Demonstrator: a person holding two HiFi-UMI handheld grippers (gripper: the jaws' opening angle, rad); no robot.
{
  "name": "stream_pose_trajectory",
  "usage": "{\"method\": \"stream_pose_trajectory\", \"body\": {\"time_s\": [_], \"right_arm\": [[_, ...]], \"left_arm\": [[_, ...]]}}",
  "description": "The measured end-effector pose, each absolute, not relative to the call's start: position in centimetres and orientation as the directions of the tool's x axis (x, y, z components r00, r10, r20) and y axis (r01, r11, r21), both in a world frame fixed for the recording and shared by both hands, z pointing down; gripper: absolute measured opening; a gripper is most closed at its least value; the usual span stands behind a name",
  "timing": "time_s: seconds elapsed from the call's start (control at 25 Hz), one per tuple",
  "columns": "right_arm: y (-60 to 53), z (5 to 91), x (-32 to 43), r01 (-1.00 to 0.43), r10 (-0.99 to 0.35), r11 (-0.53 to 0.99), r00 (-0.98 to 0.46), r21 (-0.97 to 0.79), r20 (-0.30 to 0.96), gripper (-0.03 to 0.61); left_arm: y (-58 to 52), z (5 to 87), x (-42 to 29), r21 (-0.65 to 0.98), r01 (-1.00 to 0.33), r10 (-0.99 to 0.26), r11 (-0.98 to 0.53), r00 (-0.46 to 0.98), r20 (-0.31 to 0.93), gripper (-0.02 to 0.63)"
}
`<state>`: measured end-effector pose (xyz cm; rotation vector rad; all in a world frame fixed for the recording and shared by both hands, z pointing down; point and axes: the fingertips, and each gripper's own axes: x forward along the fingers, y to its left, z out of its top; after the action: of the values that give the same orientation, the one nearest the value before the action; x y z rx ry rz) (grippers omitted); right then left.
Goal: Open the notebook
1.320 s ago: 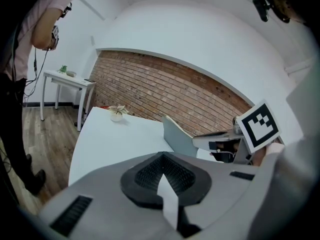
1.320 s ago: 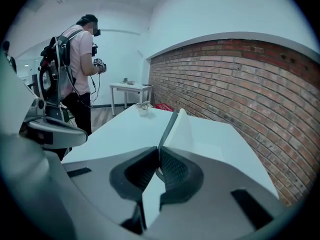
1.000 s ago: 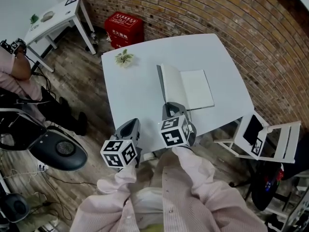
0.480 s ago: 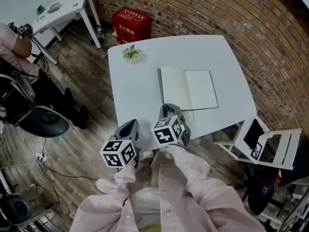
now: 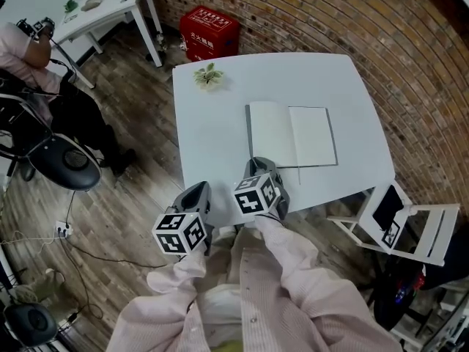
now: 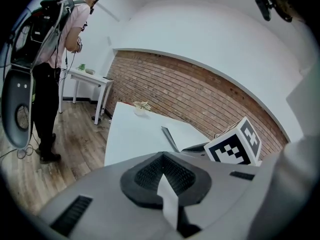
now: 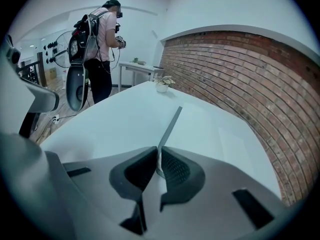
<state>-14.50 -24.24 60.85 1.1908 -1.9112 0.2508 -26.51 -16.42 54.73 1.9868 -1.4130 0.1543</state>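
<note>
brick wall (image 5: 330, 13), white table (image 5: 212, 138), right claw (image 7: 156, 160) pinching notebook (image 5: 311, 134) cover, just loosening, left claw (image 6: 163, 176) closed

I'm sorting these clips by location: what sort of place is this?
Probably an office or lab-like workroom: a brick wall, a plain white table on a wood floor, a rolling office chair, and another person nearby wearing a backpack rig.

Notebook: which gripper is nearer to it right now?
Right. The right gripper is at the notebook's near edge, with its jaws closed on the upright gray cover. The left gripper is by the near left corner of the table, apart from the notebook.
</note>
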Motion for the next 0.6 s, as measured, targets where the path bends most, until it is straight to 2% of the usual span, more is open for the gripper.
{"method": "stream_pose_trajectory", "body": {"time_s": [0.28,0.6], "right_arm": [[-24.1,61.9,-14.8,-0.810,-0.634,0.531,-0.186,0.248,0.751,0.034],[-23.7,62.0,-15.3,-0.829,-0.612,0.534,-0.243,0.167,0.753,0.034]], "left_arm": [[-16.3,54.9,-26.6,0.456,-0.874,-0.791,-0.166,0.394,0.468,-0.006],[-16.1,55.1,-26.4,0.455,-0.874,-0.787,-0.169,0.398,0.471,-0.006]]}}
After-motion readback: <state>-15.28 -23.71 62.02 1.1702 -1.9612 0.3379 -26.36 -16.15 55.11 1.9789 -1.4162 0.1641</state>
